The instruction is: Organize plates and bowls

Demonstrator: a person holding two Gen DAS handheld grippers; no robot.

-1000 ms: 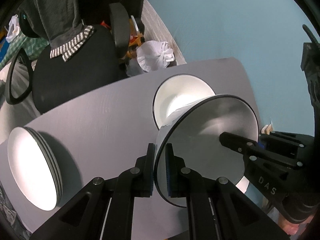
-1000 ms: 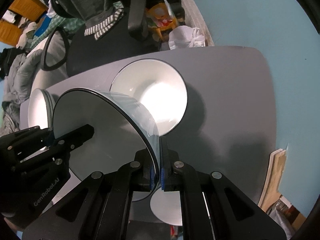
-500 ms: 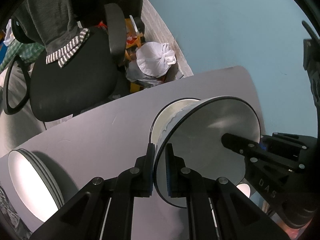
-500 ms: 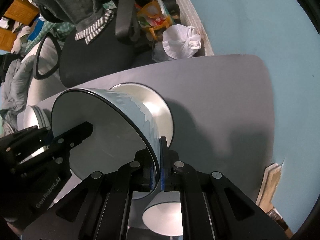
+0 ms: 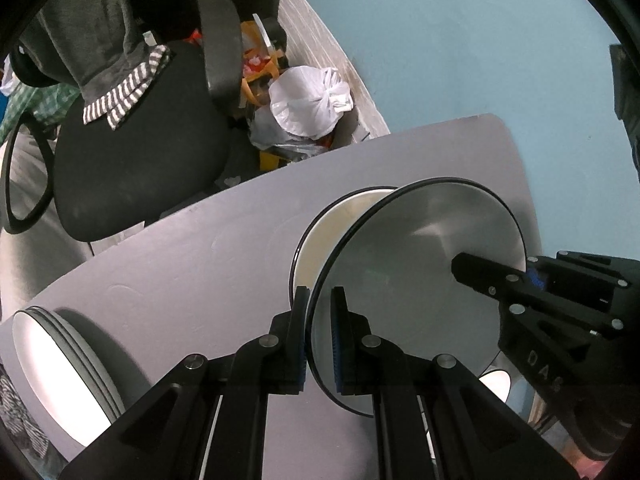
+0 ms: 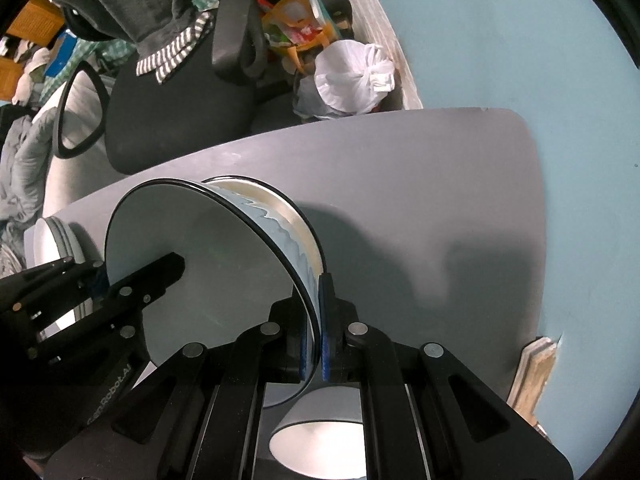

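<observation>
A white bowl with a black rim and a blue-beige wavy outside (image 5: 420, 264) (image 6: 200, 272) hangs between both grippers. My left gripper (image 5: 320, 336) is shut on its near rim, and my right gripper (image 6: 318, 344) is shut on the opposite rim. The bowl sits partly inside a second bowl (image 5: 340, 224) (image 6: 288, 208) resting on the grey table (image 5: 180, 272) (image 6: 420, 184). A stack of white plates (image 5: 56, 372) (image 6: 52, 240) lies at the table's left end.
A small white bowl (image 6: 320, 444) sits near the table's front edge (image 5: 494, 384). A black office chair (image 5: 132, 152) with clothes on it and a white plastic bag (image 5: 308, 100) stand beyond the table. A blue wall (image 5: 480, 40) is on the right.
Both grippers have carried the held bowl forward and down over the bowl on the table, so it now covers most of that bowl's opening. The grips are unchanged.
</observation>
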